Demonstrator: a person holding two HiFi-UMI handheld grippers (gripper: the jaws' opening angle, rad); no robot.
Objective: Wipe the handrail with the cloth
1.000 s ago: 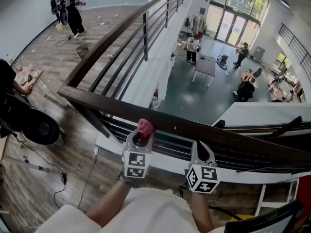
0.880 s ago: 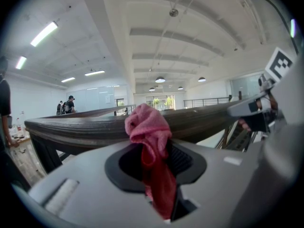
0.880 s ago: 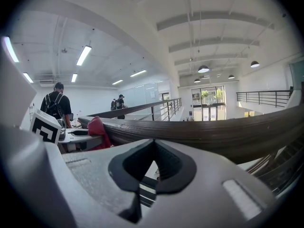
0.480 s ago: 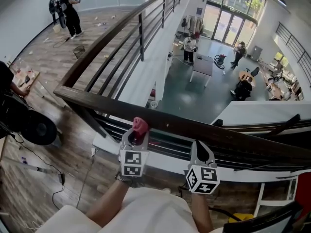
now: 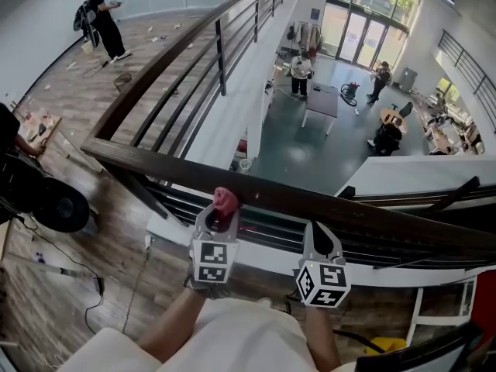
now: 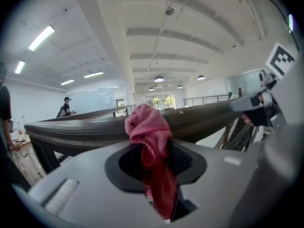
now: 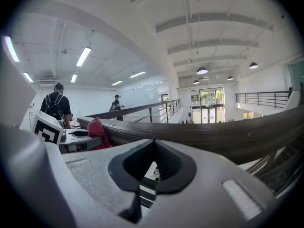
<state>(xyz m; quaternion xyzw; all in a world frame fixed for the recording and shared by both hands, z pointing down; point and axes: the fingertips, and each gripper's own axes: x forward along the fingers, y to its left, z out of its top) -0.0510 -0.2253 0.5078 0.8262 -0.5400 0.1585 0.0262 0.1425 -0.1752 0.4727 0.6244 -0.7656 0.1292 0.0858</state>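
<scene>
left tool (image 5: 222, 214) with cloth (image 5: 226, 198), nudged slightly left

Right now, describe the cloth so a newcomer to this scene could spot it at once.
A dark wooden handrail crosses the lower part of the head view. At its near edge, the left gripper pinches the cloth, a bunched wad poking above the jaws. It is the only pink, soft thing; the right gripper beside it holds nothing.
</scene>
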